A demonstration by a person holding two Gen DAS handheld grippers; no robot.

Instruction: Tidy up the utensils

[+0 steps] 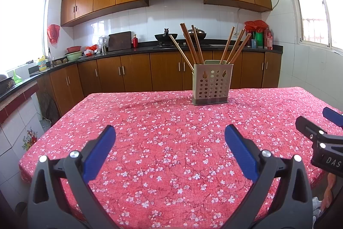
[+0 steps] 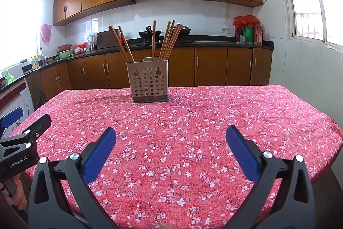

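Observation:
A beige perforated utensil holder [image 1: 212, 84] stands upright at the far side of the table, right of centre; it also shows in the right wrist view [image 2: 150, 84]. Several brown wooden chopsticks [image 1: 193, 46] stand in it, fanned left and right, and they show in the right wrist view too [image 2: 167, 42]. My left gripper [image 1: 170, 132] is open and empty, held over the near part of the table. My right gripper [image 2: 170, 133] is open and empty, also near the front. Both are well short of the holder.
The table wears a red floral cloth [image 1: 163, 143]. The right gripper's body [image 1: 321, 143] shows at the right edge of the left view; the left gripper's body [image 2: 21, 143] shows at the left edge of the right view. Kitchen counter and cabinets [image 1: 133, 74] stand behind.

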